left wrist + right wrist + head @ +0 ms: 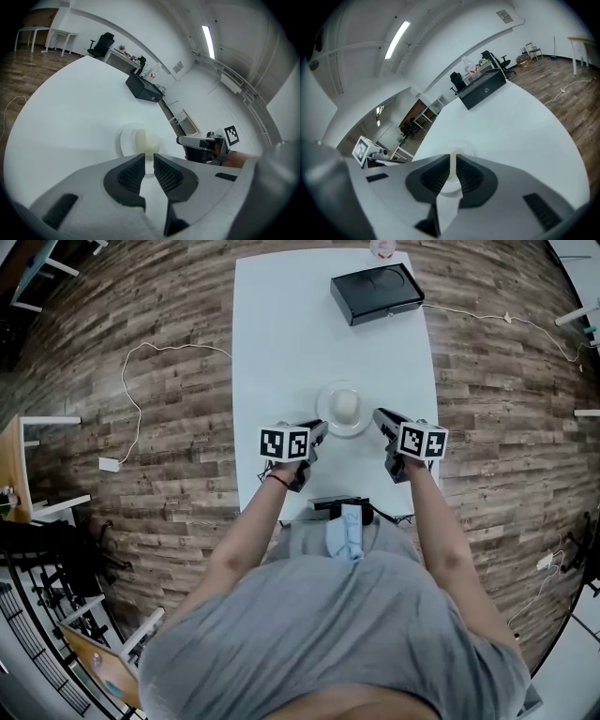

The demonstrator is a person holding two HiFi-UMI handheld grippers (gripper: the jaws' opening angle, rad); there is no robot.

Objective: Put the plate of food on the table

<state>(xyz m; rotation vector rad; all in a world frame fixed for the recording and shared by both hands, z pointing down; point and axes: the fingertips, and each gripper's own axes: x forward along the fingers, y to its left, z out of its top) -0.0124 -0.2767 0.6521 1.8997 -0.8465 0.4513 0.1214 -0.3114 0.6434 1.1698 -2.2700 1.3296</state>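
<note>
A plate carrying a pale, rounded piece of food sits on the white table, about midway between its left and right edges and somewhat nearer the near edge than the far one. The left gripper reaches it from the near-left, and its tip meets the plate's left rim. In the left gripper view the jaws stand almost together with only a thin pale slit between the ribbed pads, and they seem to pinch the rim, though the rim itself is lost behind the jaw tips. The right gripper comes in from the near-right. Its own view shows it clenched on the plate, with a thin white edge of the rim standing between the two dark pads. The table between the plate and its far edge is bare except at the far right corner, where a black box lies flat (well apart from the plate, and in neither gripper's way). Just behind the box, at the far edge, stands a small clear container. A white cable runs from the box off the right edge and over the wood floor, and another cord loops on the floor to the table's left.
</note>
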